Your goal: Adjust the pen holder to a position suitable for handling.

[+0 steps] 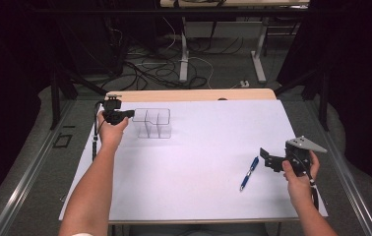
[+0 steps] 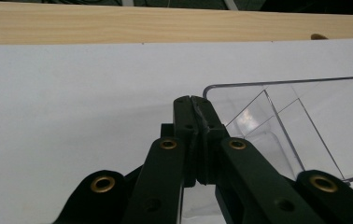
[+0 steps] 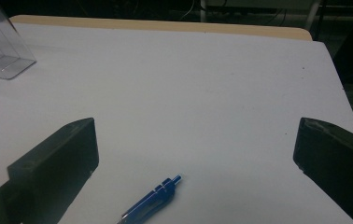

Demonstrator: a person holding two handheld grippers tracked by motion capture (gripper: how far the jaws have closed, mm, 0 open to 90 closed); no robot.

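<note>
One clear organizer [image 1: 153, 123] stands near the table's [image 1: 208, 196] far-left edge. The left gripper [image 1: 131, 114] sits at its left wall, fingers [image 2: 198, 116] clenched together on the rim of that wall. One blue pen [image 1: 249, 173] lies flat right of centre, well apart from the organizer. The right gripper [image 1: 264, 158] hovers just beside the pen, fingers [image 3: 60, 158] spread wide, grasping nothing. Bare white surface lies between them.
</note>
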